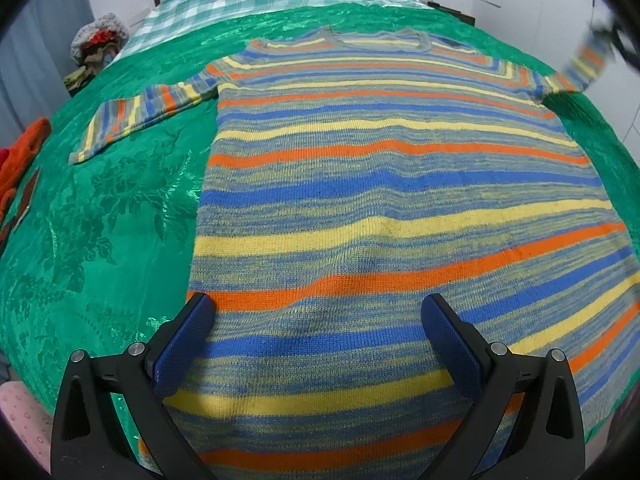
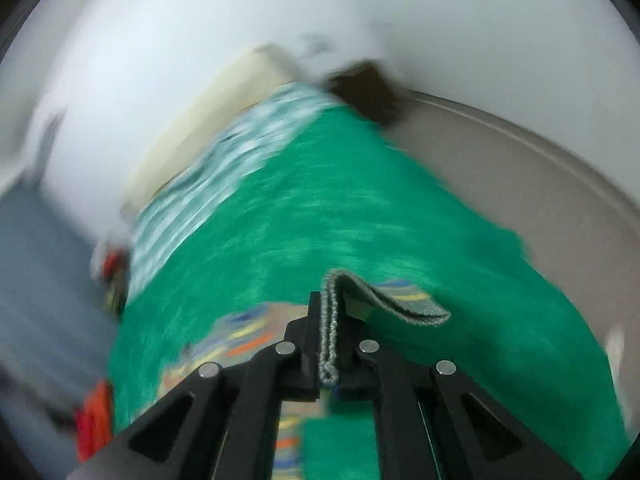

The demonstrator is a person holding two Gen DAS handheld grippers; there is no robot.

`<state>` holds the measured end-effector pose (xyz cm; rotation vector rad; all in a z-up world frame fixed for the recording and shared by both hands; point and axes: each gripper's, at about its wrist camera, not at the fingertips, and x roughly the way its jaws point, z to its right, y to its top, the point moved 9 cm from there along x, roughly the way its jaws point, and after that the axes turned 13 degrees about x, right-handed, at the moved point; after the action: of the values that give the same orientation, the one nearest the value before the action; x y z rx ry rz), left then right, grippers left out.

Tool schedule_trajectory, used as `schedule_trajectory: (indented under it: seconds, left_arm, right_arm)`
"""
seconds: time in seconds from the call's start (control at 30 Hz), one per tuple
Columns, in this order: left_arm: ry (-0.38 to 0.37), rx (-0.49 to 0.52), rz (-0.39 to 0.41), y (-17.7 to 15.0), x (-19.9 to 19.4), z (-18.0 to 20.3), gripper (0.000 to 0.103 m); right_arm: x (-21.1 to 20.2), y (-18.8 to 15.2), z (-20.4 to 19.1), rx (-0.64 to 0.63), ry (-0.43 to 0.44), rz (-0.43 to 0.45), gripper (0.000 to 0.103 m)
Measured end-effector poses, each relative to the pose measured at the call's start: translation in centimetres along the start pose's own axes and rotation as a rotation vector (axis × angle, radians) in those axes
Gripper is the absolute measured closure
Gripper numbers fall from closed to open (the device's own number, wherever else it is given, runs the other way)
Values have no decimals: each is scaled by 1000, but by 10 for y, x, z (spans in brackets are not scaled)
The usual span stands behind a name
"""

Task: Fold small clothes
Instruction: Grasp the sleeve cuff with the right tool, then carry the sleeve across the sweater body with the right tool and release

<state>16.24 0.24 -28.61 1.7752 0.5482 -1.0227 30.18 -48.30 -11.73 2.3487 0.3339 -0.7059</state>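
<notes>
A striped knit sweater (image 1: 380, 184) in blue, yellow, orange and grey lies flat on a green bedspread (image 1: 100, 220), neck at the far end. Its left sleeve (image 1: 136, 120) rests spread on the spread. Its right sleeve (image 1: 584, 68) is lifted off the bed at the upper right, blurred. My left gripper (image 1: 320, 316) hovers open over the sweater's lower body, nothing between its blue pads (image 1: 188, 344). My right gripper (image 2: 330, 336) is shut on the sleeve cuff (image 2: 384, 300), whose grey ribbed edge curls over beyond the fingers. The right wrist view is motion-blurred.
A checked blanket (image 1: 256, 0) and a pillow lie at the bed's head. Red and orange items (image 1: 24, 148) and a pile of cloth (image 1: 96, 48) sit off the bed's left side. White walls and floor (image 2: 500, 160) surround the bed.
</notes>
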Motion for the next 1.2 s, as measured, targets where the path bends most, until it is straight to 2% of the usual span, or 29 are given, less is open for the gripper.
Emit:
schedule_trajectory:
  seconds: [0.1,0.2,0.23,0.27,0.3,0.33,0.37,0.43,0.53,0.6,0.63,0.67,0.7,0.73,0.77,0.8,0.83,0.87,0.93,0.97,1.0,1.03,1.1,1.13,1.17,1.2]
  left_arm:
    - [-11,-4,5,-1,-1,-1,0]
    - [-10,-2,14,-2,-2,-1,0]
    - [-10,-1,17,-2,-2,-1,0]
    - [-10,-1,20,-2,-2,0,0]
    - [-11,-1,22,-2,-2,0,0]
    - [-13,-1,23,-2,-2,0,0]
    - [-14,-1,23,-2,-2,0,0]
    - [-17,-1,26,-3,-3,1,0]
    - [-15,-1,33,-4,-3,1,0]
    - [-11,1,35,-4,-4,2,0]
    - [-11,1,34,-4,-3,2,0]
    - [-11,1,34,-4,-3,2,0]
    - [-11,2,34,-4,-3,2,0]
    - [-11,2,33,-4,-3,2,0]
    - [-11,3,31,-4,-3,2,0]
    - [-11,4,26,-4,-3,2,0]
    - [-14,4,18,-3,-4,2,0]
    - [-17,6,12,-4,-5,2,0]
    - [-25,3,0,-3,-6,1,0]
    - [-26,6,-5,-3,-8,1,1]
    - [-27,11,-11,-3,-9,2,1]
    - [-30,16,-15,-2,-10,4,0]
    - [-40,28,-28,-1,-10,8,1]
    - [-40,31,-35,-1,-11,9,1]
    - [-44,34,-48,-1,-12,9,1]
    - [-58,34,-61,-1,-15,9,1]
  right_arm:
    - [25,-21,-85,-167,77,-82,99]
    - [64,-60,-141,-274,112,-166,99]
    - [78,-74,-151,-288,123,-193,94]
    - [98,-93,-163,-286,165,-254,83]
    - [116,-113,-168,-265,203,-334,67]
    - [126,-133,-163,-236,219,-401,24]
    - [140,-148,-160,-191,239,-475,18]
    - [151,-155,-157,-126,303,-538,18]
    - [137,-131,-138,-63,356,-489,18]
    - [132,-113,-107,-62,257,-464,21]
    - [131,-110,-96,-63,228,-476,30]
    - [134,-112,-81,-52,203,-511,33]
    - [141,-122,-62,-19,173,-583,35]
    - [150,-134,-47,12,137,-652,45]
    - [159,-148,-23,15,50,-696,60]
    - [167,-157,7,-49,-103,-692,76]
    - [170,-159,19,-100,-162,-664,103]
    - [165,-153,26,-150,-195,-598,103]
    - [145,-141,20,-193,-199,-479,92]
    - [133,-140,11,-219,-176,-450,92]
    - [123,-144,-4,-242,-122,-456,92]
    - [116,-152,-14,-268,-86,-472,87]
    - [111,-174,-22,-320,-74,-513,71]
    - [113,-188,-12,-331,-99,-545,60]
    - [117,-201,5,-342,-169,-583,63]
    - [120,-209,28,-354,-262,-602,71]
